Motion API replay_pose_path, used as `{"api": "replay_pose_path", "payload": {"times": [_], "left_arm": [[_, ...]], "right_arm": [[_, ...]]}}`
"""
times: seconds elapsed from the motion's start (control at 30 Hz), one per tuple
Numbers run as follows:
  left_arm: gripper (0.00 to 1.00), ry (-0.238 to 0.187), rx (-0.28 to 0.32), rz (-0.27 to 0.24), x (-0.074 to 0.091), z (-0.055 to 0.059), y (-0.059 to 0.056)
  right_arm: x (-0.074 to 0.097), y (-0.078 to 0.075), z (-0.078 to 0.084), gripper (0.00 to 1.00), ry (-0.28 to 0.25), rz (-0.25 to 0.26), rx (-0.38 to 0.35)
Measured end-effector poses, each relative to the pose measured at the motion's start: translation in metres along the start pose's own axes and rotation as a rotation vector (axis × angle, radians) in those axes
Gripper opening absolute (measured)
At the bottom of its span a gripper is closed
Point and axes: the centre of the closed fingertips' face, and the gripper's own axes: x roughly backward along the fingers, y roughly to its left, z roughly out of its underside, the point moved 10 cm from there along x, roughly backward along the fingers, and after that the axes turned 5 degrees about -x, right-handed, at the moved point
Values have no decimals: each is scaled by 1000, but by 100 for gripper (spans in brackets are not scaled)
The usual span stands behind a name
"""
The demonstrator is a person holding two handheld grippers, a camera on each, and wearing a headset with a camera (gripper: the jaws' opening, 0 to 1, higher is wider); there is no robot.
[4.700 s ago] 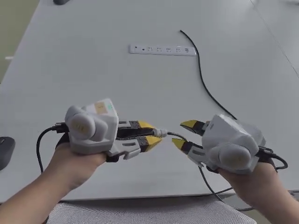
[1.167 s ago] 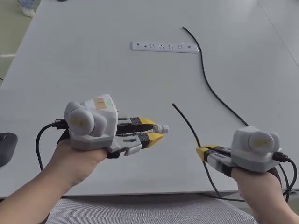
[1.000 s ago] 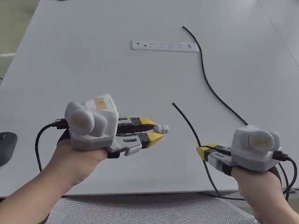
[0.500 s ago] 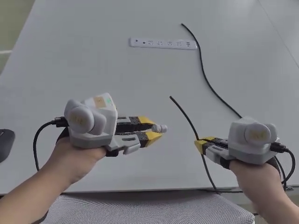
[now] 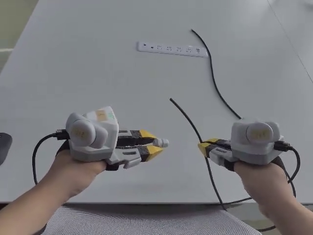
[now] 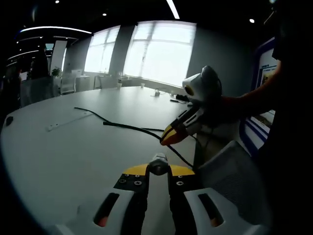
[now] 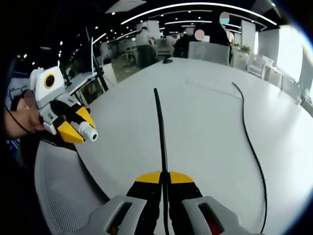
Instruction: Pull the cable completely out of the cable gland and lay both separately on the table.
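Two parts apart | left tongs (image 5: 155, 146) clamp the cable gland (image 5: 163, 143) above the near edge of the surface (image 5: 98, 73) | right tongs (image 5: 201, 146) pinch the cable (image 5: 186, 117), its free end clear of the gland | step: lay-down | next likely: lower each, release them well apart.
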Motion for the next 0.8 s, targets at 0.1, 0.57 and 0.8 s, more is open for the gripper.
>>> {"api": "replay_pose_path", "payload": {"times": [0.1,0.57,0.8], "left_arm": [[15,5,11,-2,1,8,2],[15,8,67,-23,7,30,11],[15,27,78,-26,9,43,12]], "right_arm": [[-4,1,-6,0,13,-6,25],[-33,10,-32,0,70,-52,133],[-50,14,-45,0,90,-67,175]]}}
